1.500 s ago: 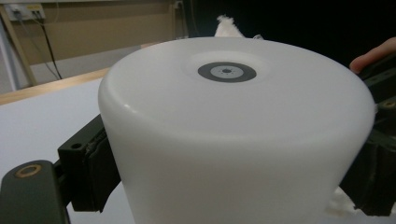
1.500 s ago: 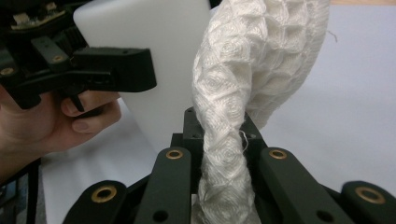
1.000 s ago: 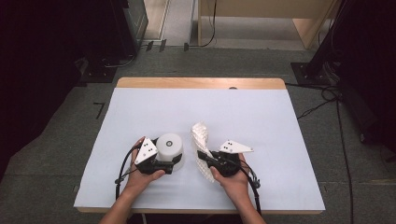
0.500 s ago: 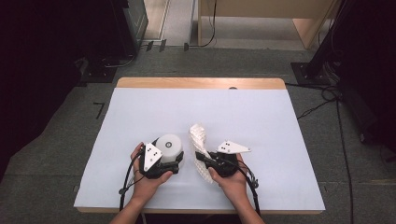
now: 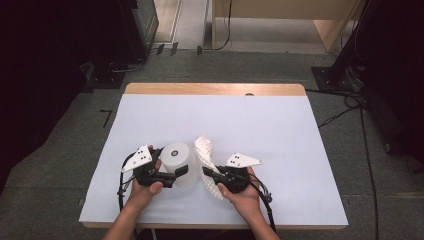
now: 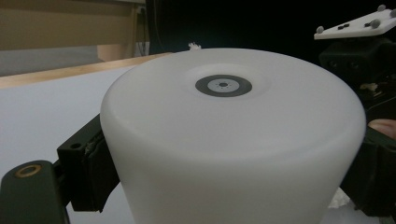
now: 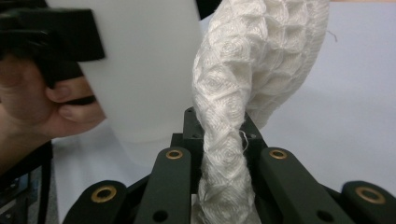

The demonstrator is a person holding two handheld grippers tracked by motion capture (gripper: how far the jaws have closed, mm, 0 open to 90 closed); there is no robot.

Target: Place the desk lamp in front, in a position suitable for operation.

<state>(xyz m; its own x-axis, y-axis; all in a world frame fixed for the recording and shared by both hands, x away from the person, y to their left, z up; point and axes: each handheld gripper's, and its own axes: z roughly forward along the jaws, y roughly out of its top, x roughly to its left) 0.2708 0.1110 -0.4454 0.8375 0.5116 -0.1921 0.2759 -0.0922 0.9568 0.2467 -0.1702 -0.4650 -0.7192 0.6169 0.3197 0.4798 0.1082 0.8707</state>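
- The white container [image 5: 179, 164] stands upside down at the near middle of the table [image 5: 300, 130], clamped across its sides by the left tongs [image 5: 172, 174]; in the left gripper view a black pad presses its wall on each side and its flat base with the dark ring faces up.
- The right tongs [image 5: 210, 175] are clenched on a white waffle-textured cloth [image 5: 206, 155], just right of the container. The cloth rises above the jaws and also hangs below them.
- The step looks like wiping the container with the cloth, or getting the cloth onto it.
- To do it well, keep the left grip firm and level so the smooth, tapered wall does not slip out.
- Bring the free upper fold of cloth against the wall, not the jaw tips, which could scrape or knock it.
- Turn the container a little at a time to cover its whole side.
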